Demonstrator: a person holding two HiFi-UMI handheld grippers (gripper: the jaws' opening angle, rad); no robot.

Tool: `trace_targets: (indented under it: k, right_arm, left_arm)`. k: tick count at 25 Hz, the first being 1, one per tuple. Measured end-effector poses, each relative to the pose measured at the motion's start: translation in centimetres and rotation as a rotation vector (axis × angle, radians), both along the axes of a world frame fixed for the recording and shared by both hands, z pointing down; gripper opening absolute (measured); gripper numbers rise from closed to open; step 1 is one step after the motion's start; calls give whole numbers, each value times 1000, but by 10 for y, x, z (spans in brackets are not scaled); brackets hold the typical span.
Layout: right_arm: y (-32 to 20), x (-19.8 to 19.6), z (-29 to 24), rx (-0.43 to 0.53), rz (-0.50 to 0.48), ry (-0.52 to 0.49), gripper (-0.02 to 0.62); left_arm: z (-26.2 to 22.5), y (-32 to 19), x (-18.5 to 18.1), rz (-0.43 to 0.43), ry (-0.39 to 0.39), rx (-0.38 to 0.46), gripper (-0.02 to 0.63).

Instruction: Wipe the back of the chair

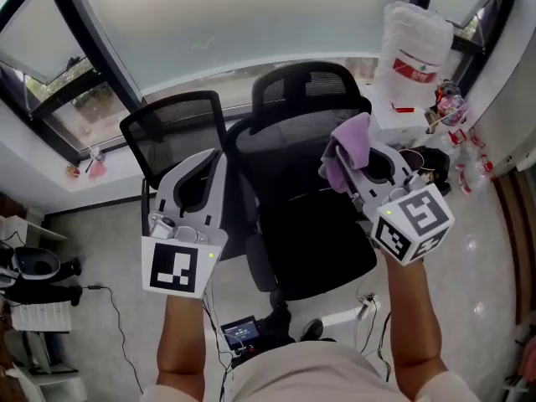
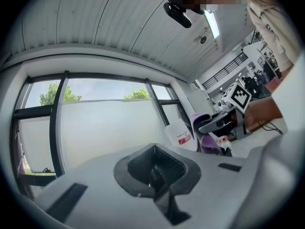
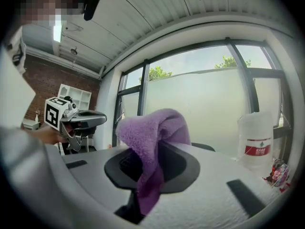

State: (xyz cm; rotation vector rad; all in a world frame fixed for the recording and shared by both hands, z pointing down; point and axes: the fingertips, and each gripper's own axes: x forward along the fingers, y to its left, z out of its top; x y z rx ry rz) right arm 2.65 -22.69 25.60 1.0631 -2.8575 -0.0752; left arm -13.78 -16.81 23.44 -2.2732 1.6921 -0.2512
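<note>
The chair back, black mesh with a headrest above it, stands in the middle of my head view. It faces me, with the seat below it and the window beyond. Its top edge runs left to right across the frame.

My right gripper is clamped on a purple cloth, which bunches over the jaw tips and hangs down between them. In the head view the cloth overlaps the back's upper right edge, but I can't tell whether it is touching the mesh.

This hand is clearly the nearer one; the surface to wipe lies just left of and below the cloth. I reckon the stroke should sweep leftward along that edge.

My left gripper is closed on nothing, off by a second mesh chair.
</note>
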Motion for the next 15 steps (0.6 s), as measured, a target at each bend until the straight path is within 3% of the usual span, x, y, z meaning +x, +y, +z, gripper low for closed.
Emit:
trace_targets:
  k: [15]
  right_arm:
    - [135, 53, -73, 55, -50, -19, 52]
  left_arm:
    - [-46, 123, 32, 11, 3, 56, 6]
